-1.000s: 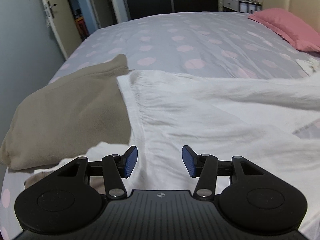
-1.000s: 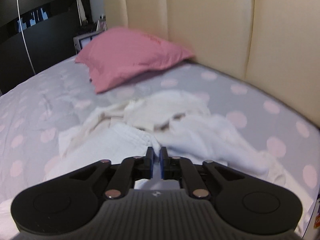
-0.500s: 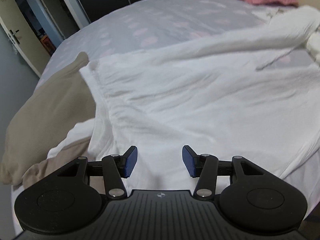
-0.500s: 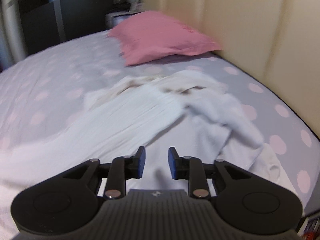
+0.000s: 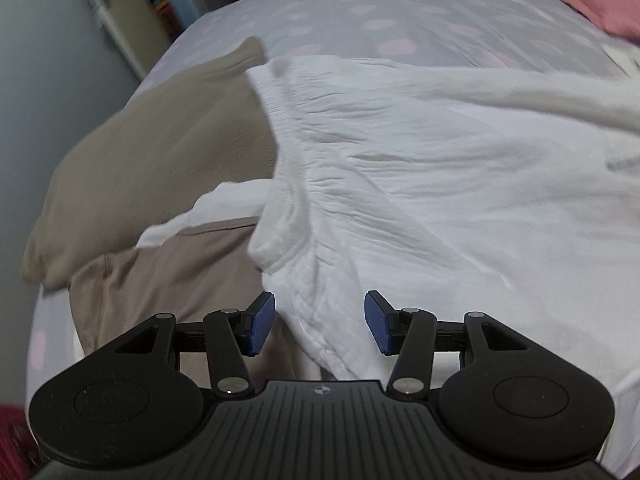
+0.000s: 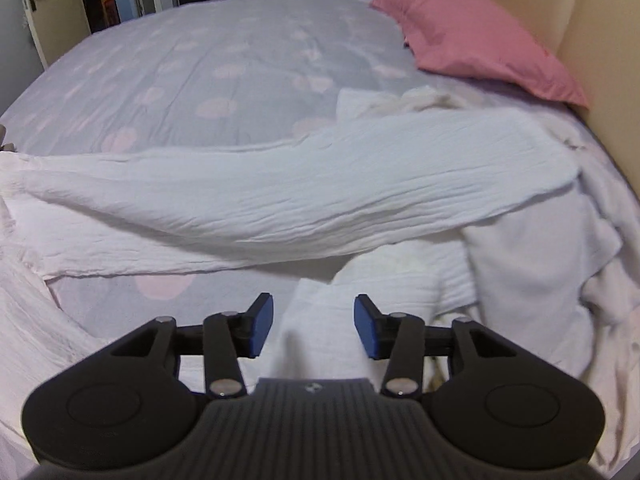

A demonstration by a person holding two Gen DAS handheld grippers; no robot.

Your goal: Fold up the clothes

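A white crinkled garment (image 5: pixel 440 184) lies spread on the bed, its gathered edge running down toward my left gripper (image 5: pixel 319 322), which is open with that edge between its fingers but not pinched. In the right wrist view the same garment's long part (image 6: pixel 304 196) stretches across the bed. My right gripper (image 6: pixel 314 330) is open and empty, above a folded white bit of cloth (image 6: pixel 320 312). More white clothes (image 6: pixel 532 264) lie heaped to the right.
A beige pillow (image 5: pixel 152 160) and tan cloth (image 5: pixel 180 280) lie left of the garment. A pink pillow (image 6: pixel 476 40) rests by the cream headboard (image 6: pixel 600 48). The grey sheet with pink dots (image 6: pixel 200 68) stretches beyond. A door (image 6: pixel 32 8) stands far left.
My right gripper has opened, let go of the white cloth and swung left to face across the bed. My left gripper stayed open and moved along the garment's gathered edge.
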